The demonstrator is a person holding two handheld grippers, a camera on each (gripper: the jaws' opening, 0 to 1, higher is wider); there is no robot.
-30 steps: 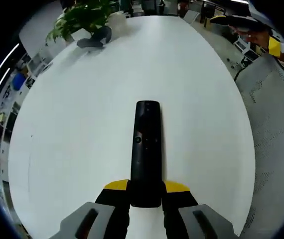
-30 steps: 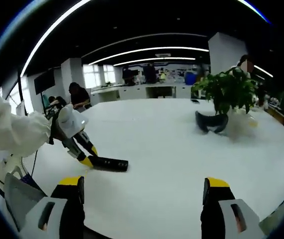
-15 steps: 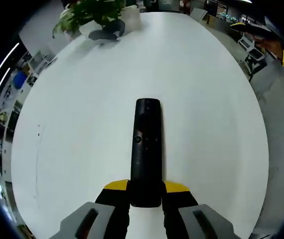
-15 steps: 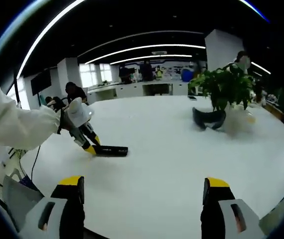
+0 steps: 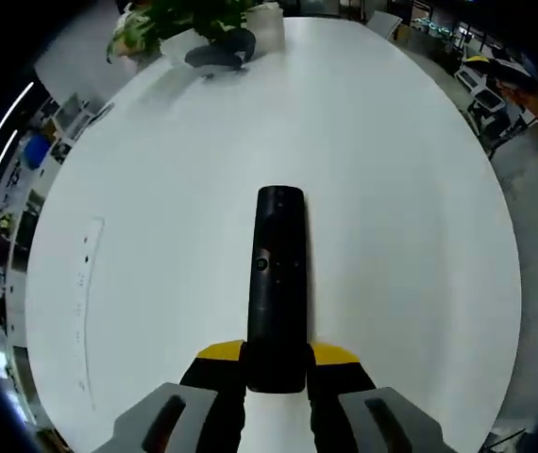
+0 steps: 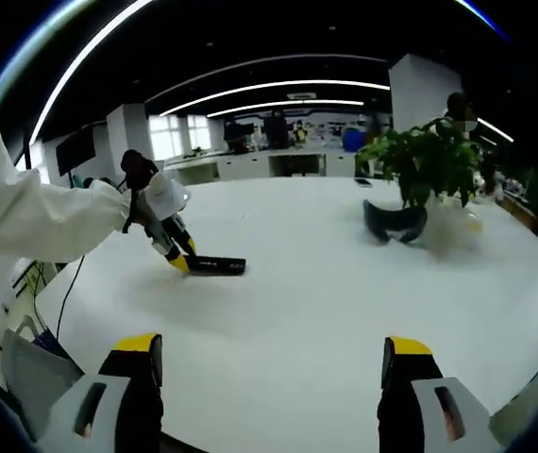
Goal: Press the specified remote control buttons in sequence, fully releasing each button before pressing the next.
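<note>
Left hand-held gripper (image 5: 277,366) has carried the clamped remote (image 5: 277,283) farther away.

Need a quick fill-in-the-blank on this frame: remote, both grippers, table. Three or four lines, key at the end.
1. The left gripper is shut on the black ____.
2. The right gripper is ____, with nothing between its jaws.
3. The table under the remote is ____ in colour.
4. At the table's far end, beside the dark goggles, stands a green ____.

Missing words: remote control; open; white; plant
</note>
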